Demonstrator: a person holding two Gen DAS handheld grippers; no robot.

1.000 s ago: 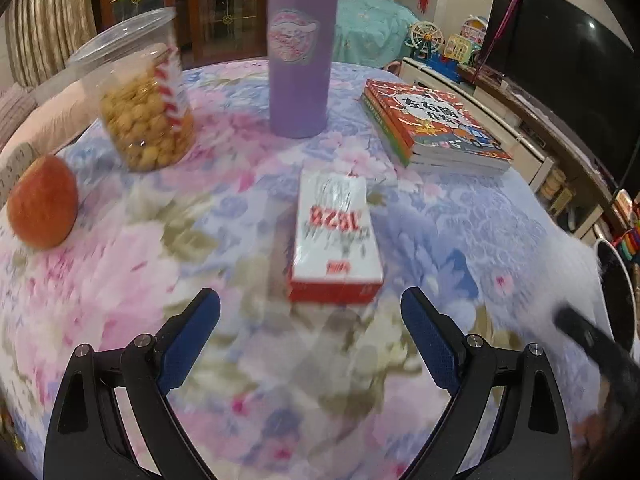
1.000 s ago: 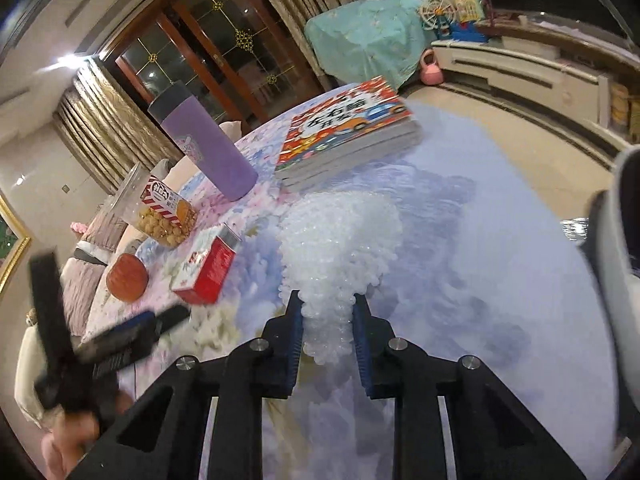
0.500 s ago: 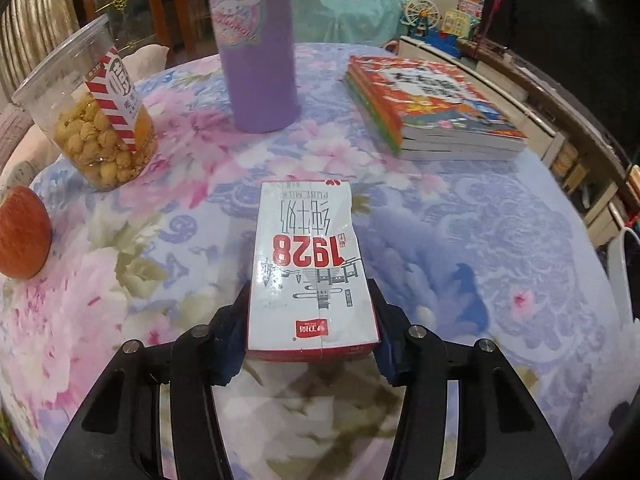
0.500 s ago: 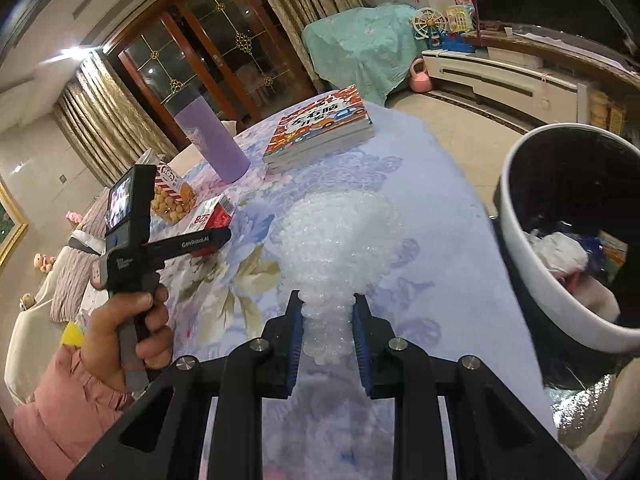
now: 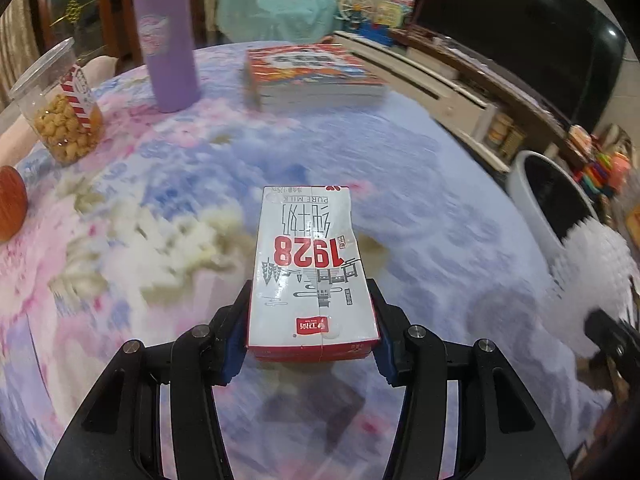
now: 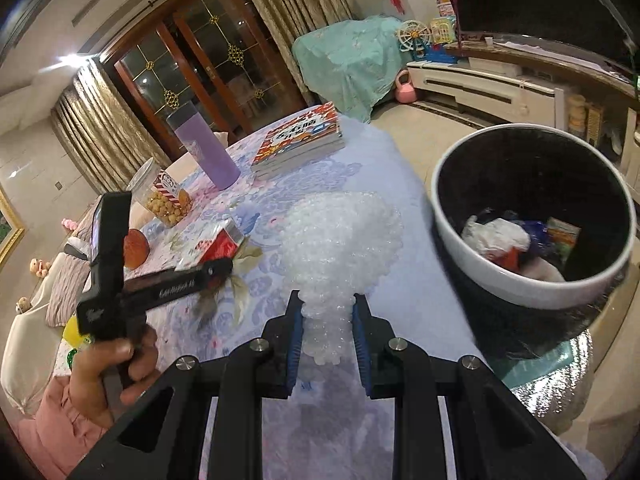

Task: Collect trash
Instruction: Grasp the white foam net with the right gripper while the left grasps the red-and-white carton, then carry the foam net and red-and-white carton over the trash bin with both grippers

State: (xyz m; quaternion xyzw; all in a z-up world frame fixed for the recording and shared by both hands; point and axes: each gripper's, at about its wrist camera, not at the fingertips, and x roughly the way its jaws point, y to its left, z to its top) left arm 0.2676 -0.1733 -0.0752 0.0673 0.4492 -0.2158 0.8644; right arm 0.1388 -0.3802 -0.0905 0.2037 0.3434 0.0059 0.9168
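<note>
Left wrist: milk carton (image 5: 311, 276) between pinching jaws (print upside down).

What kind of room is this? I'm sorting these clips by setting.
Most likely a home living room: a large dark television on a low media cabinet, a round table with a floral tablecloth, and children's toys beside heavy curtains.

Purple bottle (image 5: 167, 40) upright at far side of floral table (image 5: 420, 184), books (image 5: 316, 76) stacked to its right. Snack jar (image 5: 60, 108) w/ striped label left of bottle, orange fruit (image 5: 10, 204) at left edge nearer cam. TV (image 5: 520, 40) on low cabinet (image 5: 432, 80) in bkgd, teal-covered furniture (image 6: 352, 60) behind.
</note>
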